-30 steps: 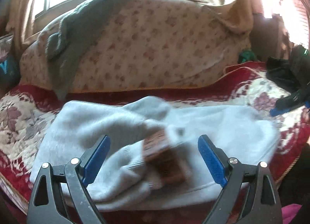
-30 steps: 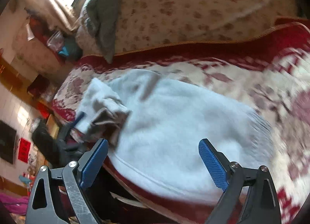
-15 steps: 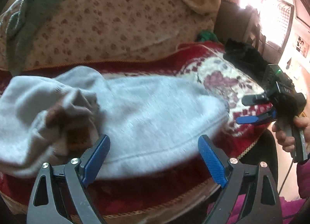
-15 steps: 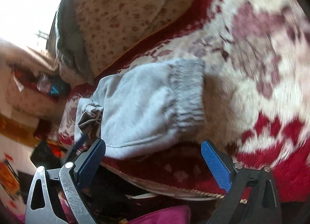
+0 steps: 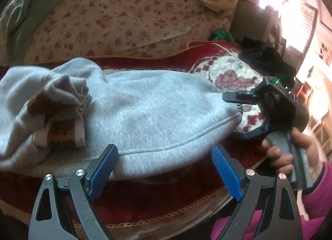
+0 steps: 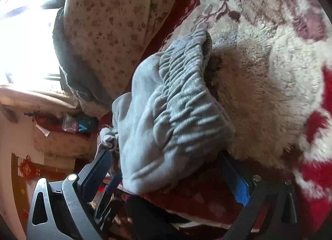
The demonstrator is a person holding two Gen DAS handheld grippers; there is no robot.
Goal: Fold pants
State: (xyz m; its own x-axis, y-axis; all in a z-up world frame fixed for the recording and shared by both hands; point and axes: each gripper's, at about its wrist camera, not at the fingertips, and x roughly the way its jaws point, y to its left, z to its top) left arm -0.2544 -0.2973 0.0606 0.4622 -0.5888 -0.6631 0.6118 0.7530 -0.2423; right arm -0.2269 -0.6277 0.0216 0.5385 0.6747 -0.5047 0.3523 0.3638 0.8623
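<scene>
- While the pants (image 5: pixel 145 111) are lying in a thick grey bundle along the near edge of a red and cream blanket (image 5: pixel 234 74), nothing is gripping them
- Fleecy and soft, they are looking light but bulky; I am judging that they will be sagging and bunching when lifted, not sliding, since the pile is clinging to the woolly blanket
- A corded seam (image 5: pixel 182 142) is running along the near edge, a firm line to pinch; the ribbed elastic band (image 6: pixel 186 99) at the right end is looking like the sturdiest hold, as it is gathering several layers
- At the left end the cloth is crumpling around a brown label (image 5: pixel 62 132), so a grip there would be catching loose folds only
- The left gripper (image 5: pixel 164 169) is standing wide open just in front of the seam, one pad close to the cloth edge, not pinching it
- The right gripper (image 6: pixel 172 175) is opening its jaws further, one above and one below the elastic end; the band is sitting between them but the pads are not pressing on it
- A hand (image 5: pixel 294 148) in a pink sleeve (image 5: pixel 319 186) is holding that tool at the right
- Behind the blanket a flowered quilt (image 5: pixel 128 16) is piling up high, with a grey-green cloth (image 5: pixel 22 16) draped over it at far left
- Dark clothing (image 5: pixel 267 57) is lying at far right, and bright window light is flooding in there, washing out the room beyond
</scene>
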